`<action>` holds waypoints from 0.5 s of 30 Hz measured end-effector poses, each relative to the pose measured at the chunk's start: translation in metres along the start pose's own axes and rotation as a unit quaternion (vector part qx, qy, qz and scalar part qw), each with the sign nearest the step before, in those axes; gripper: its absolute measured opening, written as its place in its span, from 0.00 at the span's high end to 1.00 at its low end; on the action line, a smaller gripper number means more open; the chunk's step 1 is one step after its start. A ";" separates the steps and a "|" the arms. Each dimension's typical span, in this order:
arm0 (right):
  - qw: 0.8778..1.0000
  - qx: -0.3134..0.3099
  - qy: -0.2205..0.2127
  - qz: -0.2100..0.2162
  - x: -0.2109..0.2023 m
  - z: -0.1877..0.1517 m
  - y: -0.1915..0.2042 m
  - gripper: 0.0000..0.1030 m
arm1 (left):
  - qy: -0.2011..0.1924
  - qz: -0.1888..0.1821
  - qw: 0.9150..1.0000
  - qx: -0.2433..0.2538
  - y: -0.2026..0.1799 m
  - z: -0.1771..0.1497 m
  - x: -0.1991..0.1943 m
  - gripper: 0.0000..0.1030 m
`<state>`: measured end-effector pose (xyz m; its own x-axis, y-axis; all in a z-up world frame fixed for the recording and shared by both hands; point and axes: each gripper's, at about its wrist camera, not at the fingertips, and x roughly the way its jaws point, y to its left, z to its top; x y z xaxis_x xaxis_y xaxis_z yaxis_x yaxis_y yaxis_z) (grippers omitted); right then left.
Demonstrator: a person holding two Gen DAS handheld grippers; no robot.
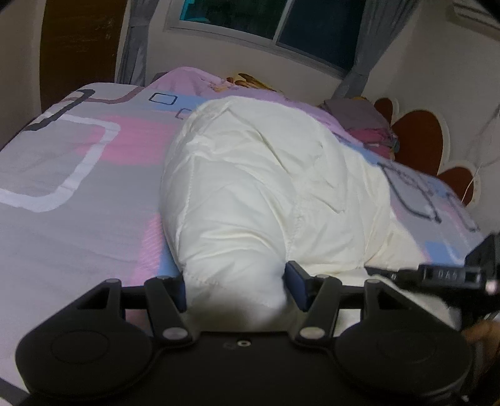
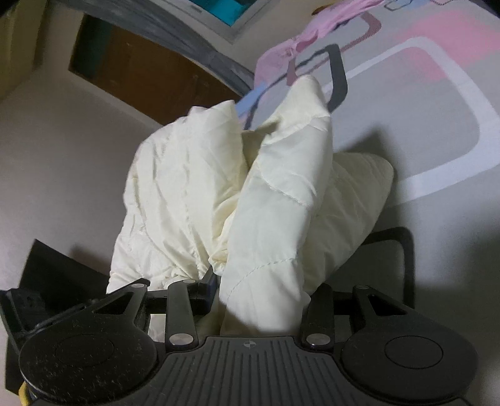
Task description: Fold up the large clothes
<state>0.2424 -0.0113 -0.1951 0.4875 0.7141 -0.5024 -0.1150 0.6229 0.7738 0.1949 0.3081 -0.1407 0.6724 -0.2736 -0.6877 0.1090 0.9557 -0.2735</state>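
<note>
Your left gripper [image 1: 234,289] squeezes a thick bunch of the cream quilted jacket [image 1: 265,187] between its fingers. Your right gripper [image 2: 259,290] pinches another puffy fold. Past the fingers, the jacket lies on the patterned bed sheet [image 1: 62,187]. It looks soft, light and slippery, so grab thick seams.

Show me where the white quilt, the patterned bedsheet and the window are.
white quilt [image 1: 265,187]: left wrist view, on the middle of its puffy bulk.
patterned bedsheet [image 1: 78,193]: left wrist view, on a bare grey patch left of the quilt.
window [image 1: 312,28]: left wrist view, on the dark right pane.
</note>
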 end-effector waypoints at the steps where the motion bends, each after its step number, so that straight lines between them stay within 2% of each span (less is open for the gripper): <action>1: 1.000 -0.004 -0.002 -0.013 -0.003 -0.003 -0.006 0.54 | 0.000 0.001 1.000 0.001 0.001 -0.004 0.004 0.39; 4: 0.999 -0.019 -0.011 -0.049 0.000 -0.007 -0.009 0.44 | -0.006 0.010 1.000 0.021 -0.004 -0.011 0.012 0.36; 6: 0.995 -0.055 -0.021 -0.083 0.004 -0.012 -0.004 0.30 | -0.007 0.013 0.999 0.035 0.001 -0.016 0.011 0.34; 8: 0.992 -0.070 -0.027 -0.100 0.008 -0.015 -0.007 0.26 | -0.003 0.012 0.999 0.037 0.004 -0.014 0.013 0.32; 11: 0.991 -0.067 -0.028 -0.112 0.009 -0.017 -0.008 0.26 | 0.004 0.020 0.999 0.037 0.006 -0.010 0.014 0.30; 15: 0.987 -0.079 -0.052 -0.127 0.010 -0.018 0.023 0.26 | 0.004 0.040 0.999 0.032 0.001 -0.008 0.005 0.25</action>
<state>0.2292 0.0155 -0.1892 0.6035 0.4961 -0.6242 -0.1067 0.8260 0.5534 0.1919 0.3070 -0.1498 0.6755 -0.1974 -0.7105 0.1020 0.9793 -0.1751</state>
